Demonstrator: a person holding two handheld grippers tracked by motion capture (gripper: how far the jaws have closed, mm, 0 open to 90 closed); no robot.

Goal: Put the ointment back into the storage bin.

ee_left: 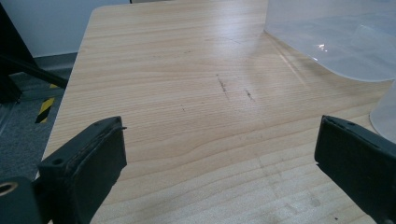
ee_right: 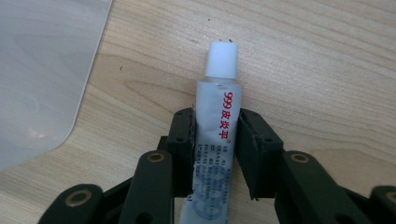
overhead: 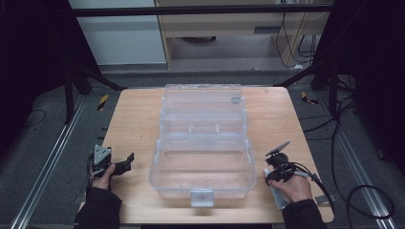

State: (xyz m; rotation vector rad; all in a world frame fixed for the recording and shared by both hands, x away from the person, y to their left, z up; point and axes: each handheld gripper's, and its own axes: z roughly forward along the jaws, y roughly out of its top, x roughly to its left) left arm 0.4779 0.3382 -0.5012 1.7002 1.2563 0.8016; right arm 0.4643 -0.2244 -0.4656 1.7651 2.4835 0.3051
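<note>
The right gripper is closed on a white ointment tube; both jaws are pressed against the tube's sides, and the white cap projects beyond them. The tube is held just right of the clear plastic case, above the wooden table. The left gripper is held wide open, with nothing between its jaws, left of the case. The case stands open at the table's centre.

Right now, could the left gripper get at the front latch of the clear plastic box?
Probably yes. The left gripper is open with nothing in it, beside the box's left side on bare table. The latch faces the person at the front edge, with nothing in between.
</note>
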